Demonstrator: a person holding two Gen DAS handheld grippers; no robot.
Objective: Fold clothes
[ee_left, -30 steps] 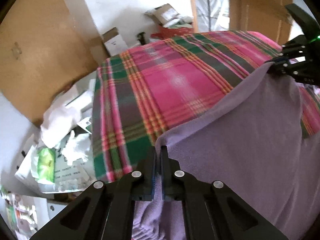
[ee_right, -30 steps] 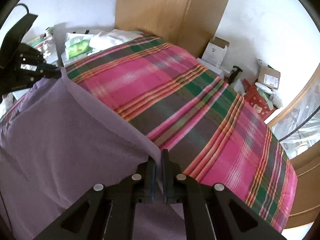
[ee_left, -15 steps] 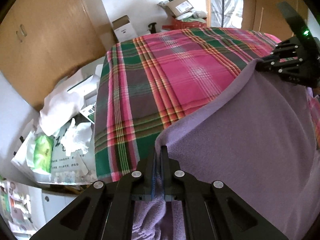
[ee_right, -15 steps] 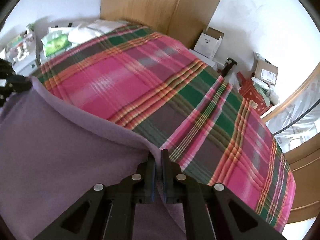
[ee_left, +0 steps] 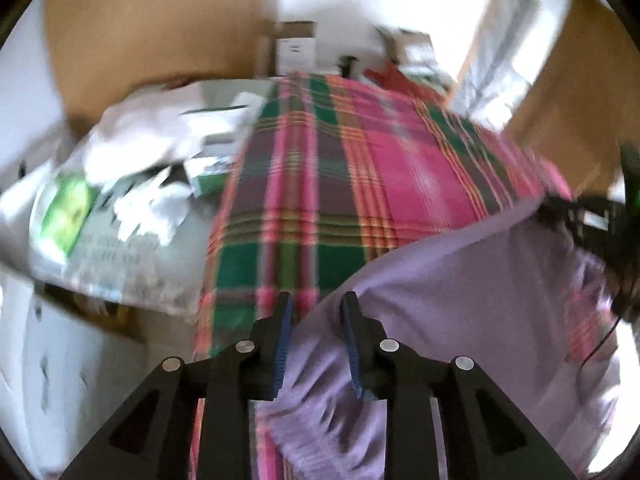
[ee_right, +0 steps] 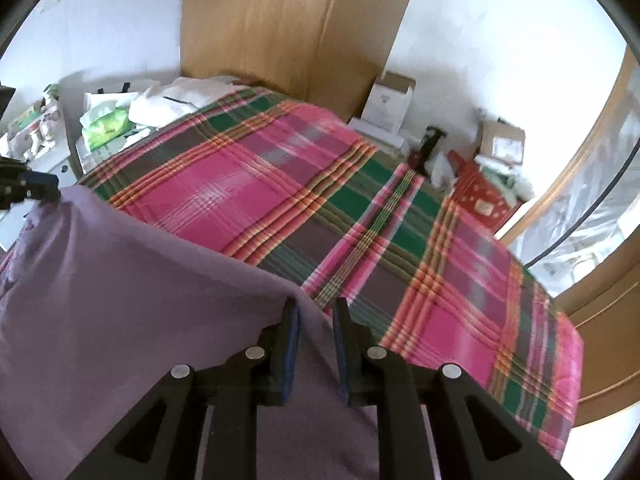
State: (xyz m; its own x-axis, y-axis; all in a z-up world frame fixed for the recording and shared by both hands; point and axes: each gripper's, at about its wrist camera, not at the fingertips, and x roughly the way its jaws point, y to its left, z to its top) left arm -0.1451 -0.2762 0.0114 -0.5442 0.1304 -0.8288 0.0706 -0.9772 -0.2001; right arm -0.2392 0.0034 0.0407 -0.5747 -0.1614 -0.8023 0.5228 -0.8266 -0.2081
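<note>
On the bed, a pink-green plaid blanket [ee_right: 320, 200] covers the whole top; purple garment [ee_right: 120, 280] lies over its near part, soft matte knit, top edge running as one straight line between the two tools. Left gripper [ee_left: 316, 304] has fingers spread, blue ribbed pads showing, purple cloth corner sitting in the gap, bunched into ridges below; can't tell if either pad touches it, left wrist view is motion-blurred. Right gripper [ee_right: 314, 308] also parted, cloth edge draped between the fingers, not pinched. Lower part of the garment cut off by both frames and hidden behind the black gripper bodies, so type of clothing unclear. Beside the bed on the left side, a pile of white paper and bags [ee_left: 132, 168], smeared, labels unreadable. Far end: wooden wardrobe [ee_right: 296, 28], smooth grain; cardboard boxes [ee_right: 390, 100] by the wall; red item next to them too small to tell.
</note>
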